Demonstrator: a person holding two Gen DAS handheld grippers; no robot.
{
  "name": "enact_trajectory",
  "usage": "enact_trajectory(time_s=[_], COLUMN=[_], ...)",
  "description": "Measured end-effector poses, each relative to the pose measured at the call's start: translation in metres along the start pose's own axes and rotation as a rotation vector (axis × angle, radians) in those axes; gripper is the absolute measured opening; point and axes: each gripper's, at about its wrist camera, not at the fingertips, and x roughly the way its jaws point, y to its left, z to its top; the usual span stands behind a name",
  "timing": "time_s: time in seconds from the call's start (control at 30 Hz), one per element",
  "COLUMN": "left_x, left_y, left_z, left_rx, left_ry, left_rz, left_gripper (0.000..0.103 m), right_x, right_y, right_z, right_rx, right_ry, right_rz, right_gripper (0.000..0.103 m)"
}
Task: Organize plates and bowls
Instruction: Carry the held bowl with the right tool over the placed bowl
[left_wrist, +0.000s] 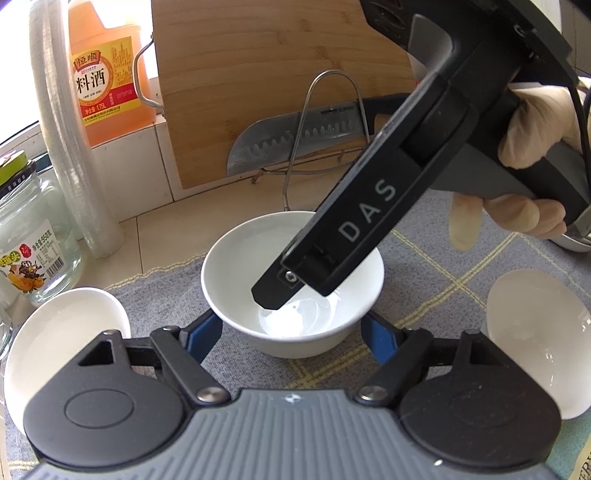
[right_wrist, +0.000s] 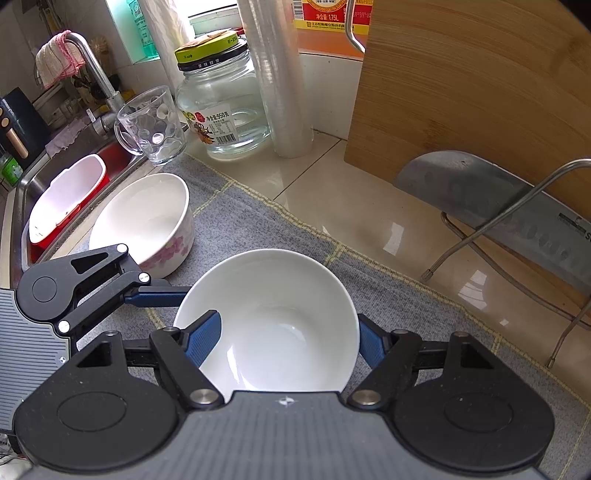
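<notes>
White bowl (left_wrist: 240, 266) sits upright on a grey checked cloth (right_wrist: 258, 221) spread over the worktop, directly ahead of both grippers. The left gripper (left_wrist: 291, 328) straddles it, its blue pads (left_wrist: 205, 332) pressed against the outer wall on either side, so it is grasping the bowl. The right gripper (right_wrist: 288, 339), held by a gloved hand (left_wrist: 535, 129), comes down steeply from the left gripper's upper right. One of its fingers dips inside the bowl, and the other lies just outside the rim. Its jaws are clenched on the bowl, though exactly where its pads bear on the wall I cannot tell.

To the right gripper's left, a flowered bowl (right_wrist: 147, 221) stands near the sink (right_wrist: 26, 184), just beyond the left gripper's linkage. Another white dish (left_wrist: 535, 350) lies off to the left gripper's right. Ahead of both grippers a bamboo cutting board (right_wrist: 461, 92) leans upright, with a cleaver (left_wrist: 295, 136) propped in a wire rack in front of it. A glass jar (right_wrist: 221, 103) and a glass mug (right_wrist: 155, 125) stand ahead and to the left of the right gripper.
</notes>
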Motion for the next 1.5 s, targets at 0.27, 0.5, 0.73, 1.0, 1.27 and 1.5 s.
enact_trajectory(time_s=[0.27,0.5,0.73,1.0,1.27,1.5], left_x=[0.001,0.002,0.0,-0.008,-0.022,-0.041], left_y=[0.0,0.0,-0.002,-0.006,-0.011,-0.018], left_z=[0.0,0.0,0.001,0.003,0.008,0.009], left_rx=[0.001,-0.002,-0.007,-0.002,0.008,-0.001], left_ry=[0.01,0.017,0.021,0.023,0.025,0.029], left_rz=[-0.008,-0.015,-0.021,-0.015,-0.01,-0.013], left_gripper=[0.082,0.082,0.082,0.082,0.082,0.082], right_x=[-0.001,-0.001,-0.006,-0.014,-0.03,-0.052], right_y=[-0.002,0.0,0.001,0.004,0.014,0.026], right_z=[-0.002,-0.002,-0.004,-0.005,-0.007,-0.015], right_rx=[0.02,0.02,0.023,0.016,0.004,0.001], right_ry=[-0.001,-0.005,-0.009,-0.019,-0.043,-0.081], right_rz=[0.021,0.022,0.023,0.026,0.034,0.049], right_gripper=[0.082,0.082,0.082,0.082,0.082,0.082])
